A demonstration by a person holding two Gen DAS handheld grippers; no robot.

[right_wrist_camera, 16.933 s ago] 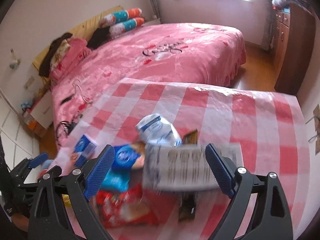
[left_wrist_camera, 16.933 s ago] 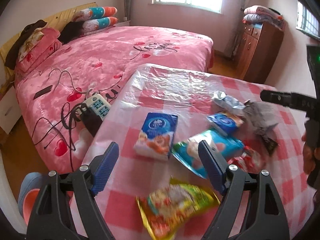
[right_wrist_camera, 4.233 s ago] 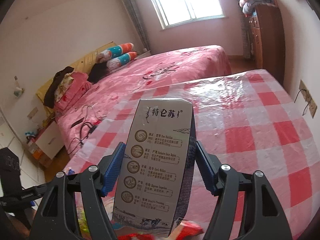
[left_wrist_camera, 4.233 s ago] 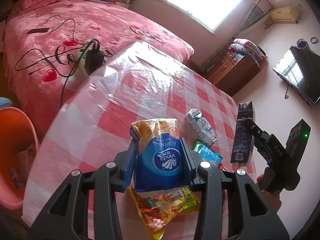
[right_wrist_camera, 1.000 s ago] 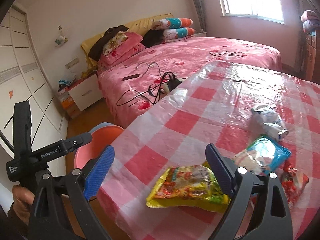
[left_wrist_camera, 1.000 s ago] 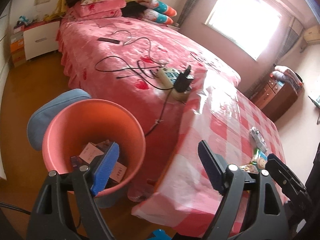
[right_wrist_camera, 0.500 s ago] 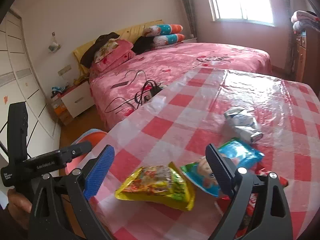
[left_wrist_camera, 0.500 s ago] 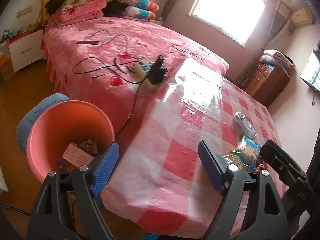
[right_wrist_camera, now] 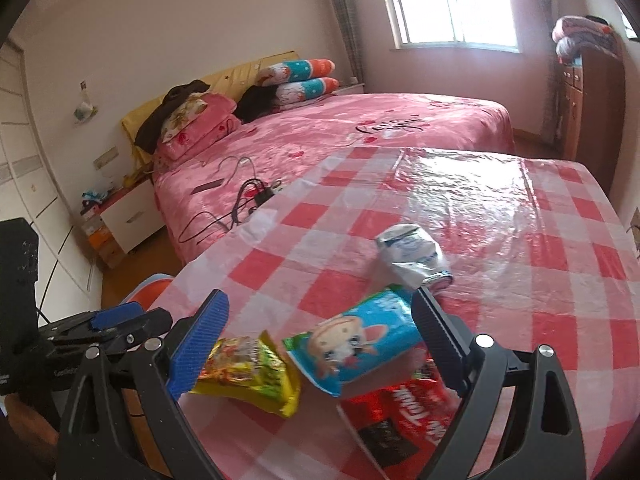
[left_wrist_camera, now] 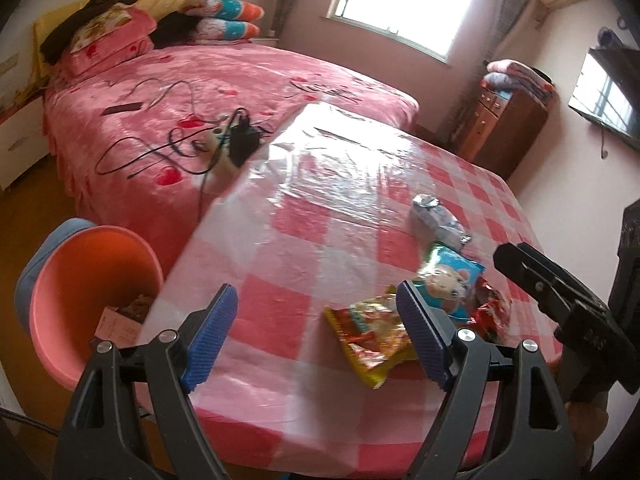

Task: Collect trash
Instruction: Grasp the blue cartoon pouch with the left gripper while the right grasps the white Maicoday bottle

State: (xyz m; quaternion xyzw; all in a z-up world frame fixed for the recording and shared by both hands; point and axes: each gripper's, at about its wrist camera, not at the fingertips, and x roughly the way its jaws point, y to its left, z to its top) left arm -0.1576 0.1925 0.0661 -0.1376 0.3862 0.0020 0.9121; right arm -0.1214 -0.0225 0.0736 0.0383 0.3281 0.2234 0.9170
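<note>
Left gripper [left_wrist_camera: 318,338] spread wide, empty, right gripper [right_wrist_camera: 318,344] spread wide, empty, above snack packets [right_wrist_camera: 352,344] on checked table [right_wrist_camera: 500,216]

- A table [left_wrist_camera: 320,240] covered with a pink-and-white checked cloth under a clear, glossy plastic sheet carries the wrappers
- A yellow snack packet [left_wrist_camera: 372,336] lies near the front edge
- A blue packet with a cartoon face [right_wrist_camera: 356,340] lies just beside it, overlapping a red wrapper [right_wrist_camera: 404,412]
- A crumpled white-and-silver wrapper [right_wrist_camera: 412,256] lies farther back, apart from the others
- The bed [left_wrist_camera: 240,80] behind the table, in a pink heart-print cover, carries a power strip with a black plug [left_wrist_camera: 232,140], loose black cables and a dark flat device [left_wrist_camera: 122,109]
- An orange bin [left_wrist_camera: 88,300] stands on the wooden floor at the table's left corner
</note>
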